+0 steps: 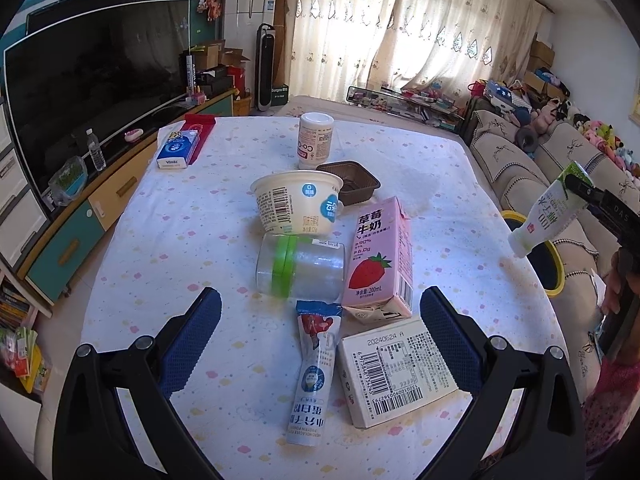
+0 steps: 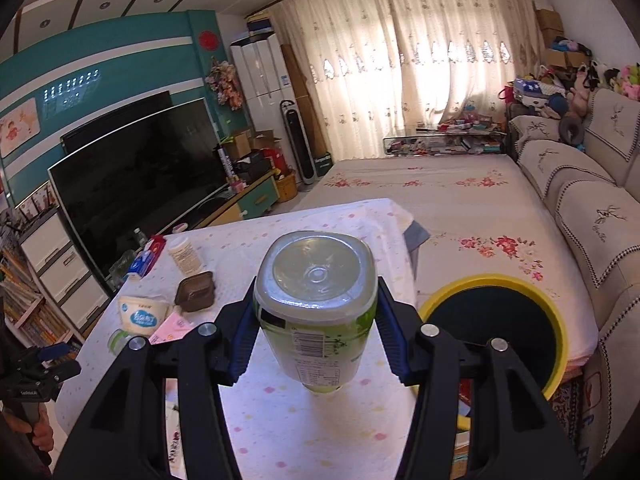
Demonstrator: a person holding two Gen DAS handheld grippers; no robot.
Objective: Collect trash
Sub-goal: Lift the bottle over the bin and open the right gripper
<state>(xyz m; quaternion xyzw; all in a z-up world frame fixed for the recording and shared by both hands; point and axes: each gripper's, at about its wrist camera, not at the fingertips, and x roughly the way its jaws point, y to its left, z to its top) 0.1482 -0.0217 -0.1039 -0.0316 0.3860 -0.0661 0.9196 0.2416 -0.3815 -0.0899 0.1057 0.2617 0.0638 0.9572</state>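
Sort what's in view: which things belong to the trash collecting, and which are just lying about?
Job:
- green-and-white bottle, clamped in the right gripper
- yellow-rimmed bin
- yogurt tub
- strawberry milk carton
- clear jar
- sachet
- white box
- brown tray

Lying about:
- tissue pack
- television
- sofa

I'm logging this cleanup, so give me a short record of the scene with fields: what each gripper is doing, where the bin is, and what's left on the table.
right gripper: shut on green-and-white plastic bottle
left gripper: open, empty, above table
bin: yellow-rimmed round bin, beside table
left on table: pink strawberry milk carton, white paper tub, clear jar with green band, white box, sachet
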